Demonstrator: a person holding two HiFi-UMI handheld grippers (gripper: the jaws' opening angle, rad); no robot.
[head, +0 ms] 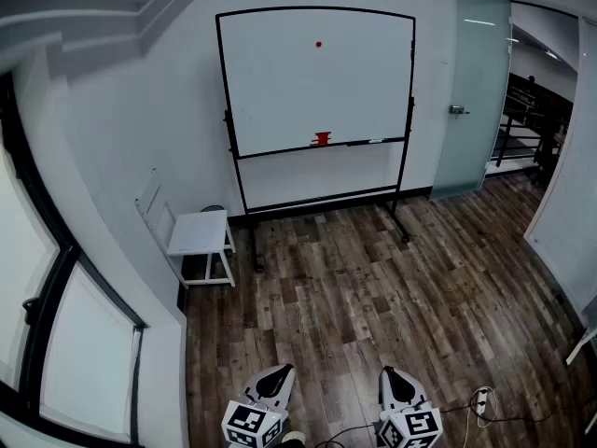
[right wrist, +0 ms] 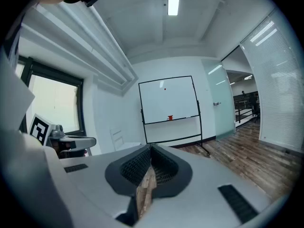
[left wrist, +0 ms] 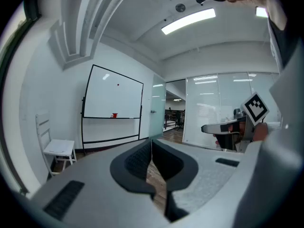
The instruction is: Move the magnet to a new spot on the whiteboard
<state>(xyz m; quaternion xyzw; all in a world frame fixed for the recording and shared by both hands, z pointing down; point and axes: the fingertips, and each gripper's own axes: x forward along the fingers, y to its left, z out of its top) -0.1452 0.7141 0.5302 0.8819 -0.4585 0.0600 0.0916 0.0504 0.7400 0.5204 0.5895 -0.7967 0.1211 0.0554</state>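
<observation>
Jaws on both sides are pressed together at their tips with nothing between them: the left gripper and the right gripper are each empty, held low and side by side and aimed forward across the room. Beyond them lies a wide stretch of wooden floor, with a white chair against the left wall. Farther off, the whiteboard stands on its wheeled frame by the back wall. The magnet, a small red dot, sits high on the board near its middle, well apart from both grippers. An orange-red object rests on the board's ledge; what it is cannot be told. By my judgement the approach has not begun. The next move calls for crossing to the board, opening one gripper's jaws, and raising it to the magnet.
</observation>
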